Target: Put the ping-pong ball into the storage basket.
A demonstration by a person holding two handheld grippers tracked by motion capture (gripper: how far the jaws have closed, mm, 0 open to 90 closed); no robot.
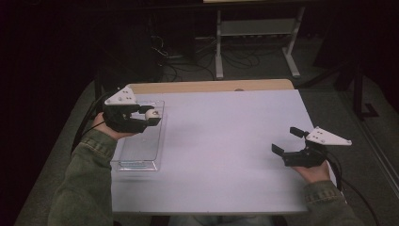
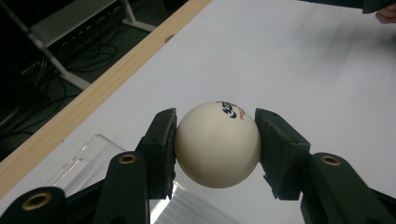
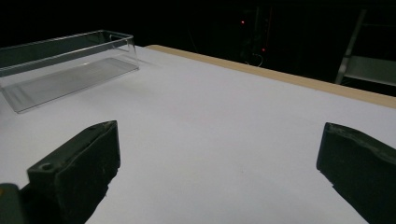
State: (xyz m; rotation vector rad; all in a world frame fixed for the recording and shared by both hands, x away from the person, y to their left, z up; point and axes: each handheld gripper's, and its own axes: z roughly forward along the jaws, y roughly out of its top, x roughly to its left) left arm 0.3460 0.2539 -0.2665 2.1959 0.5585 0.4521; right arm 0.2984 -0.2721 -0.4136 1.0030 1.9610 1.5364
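A cream table-tennis ball (image 2: 217, 143) with a small printed logo is clamped between both black pads of my left gripper (image 2: 216, 144). From above, that left gripper (image 1: 151, 116) holds the ball (image 1: 151, 114) over the far end of a clear plastic tray (image 1: 153, 166) at the table's left side. My right gripper (image 1: 287, 140) hovers low near the table's right edge, jaws wide apart with nothing between them. Its own camera shows the two pads far apart (image 3: 219, 163) over bare white tabletop, with the clear tray (image 3: 122, 37) farther off at upper left.
The white tabletop (image 1: 226, 141) has a wooden strip (image 1: 211, 86) along its far edge. Beyond it stand a white metal frame (image 1: 254, 28) and tangled cables (image 1: 183, 61) on a dark floor. Green sleeves (image 1: 84, 188) come in from the bottom.
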